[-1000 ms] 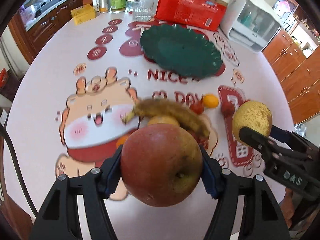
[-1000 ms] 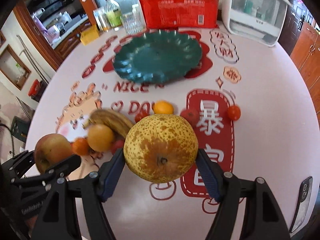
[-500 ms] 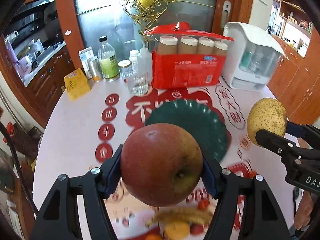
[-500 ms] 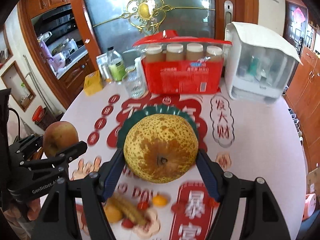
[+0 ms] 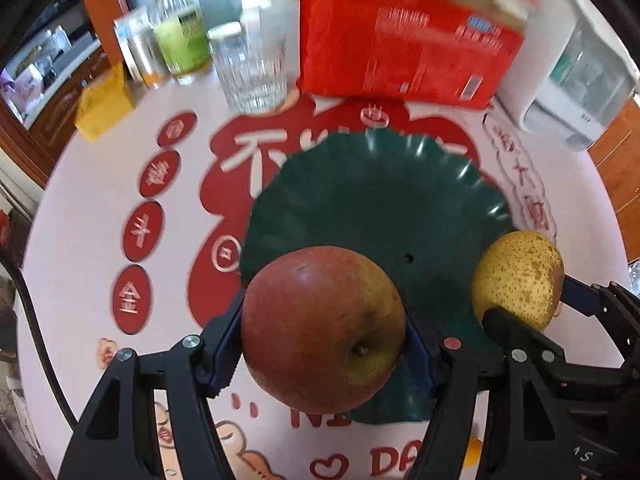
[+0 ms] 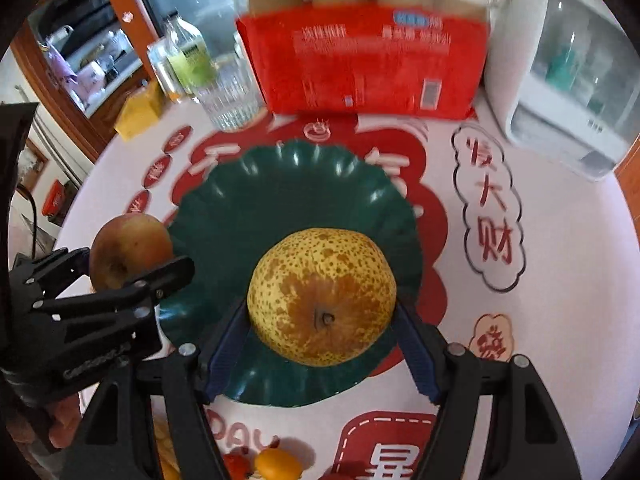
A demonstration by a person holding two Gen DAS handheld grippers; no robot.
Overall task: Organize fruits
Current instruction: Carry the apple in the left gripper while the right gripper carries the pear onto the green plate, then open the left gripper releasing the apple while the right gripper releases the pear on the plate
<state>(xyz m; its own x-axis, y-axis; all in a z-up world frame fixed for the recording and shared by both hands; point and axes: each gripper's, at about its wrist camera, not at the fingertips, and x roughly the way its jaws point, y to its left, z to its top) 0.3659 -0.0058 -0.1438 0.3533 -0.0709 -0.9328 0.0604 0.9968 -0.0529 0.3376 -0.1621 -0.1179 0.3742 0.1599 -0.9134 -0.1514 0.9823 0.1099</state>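
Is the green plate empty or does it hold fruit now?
Empty. The green plate shows only bare surface; the apple and pear are in the grippers.

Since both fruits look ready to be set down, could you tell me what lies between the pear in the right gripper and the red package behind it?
In the right wrist view, only the green plate, with nothing on it, and printed tablecloth lie between pear and red package.

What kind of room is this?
Probably a home kitchen or dining area: wooden cabinets, a table under a festive printed cloth, and a drinking glass beside bottles.
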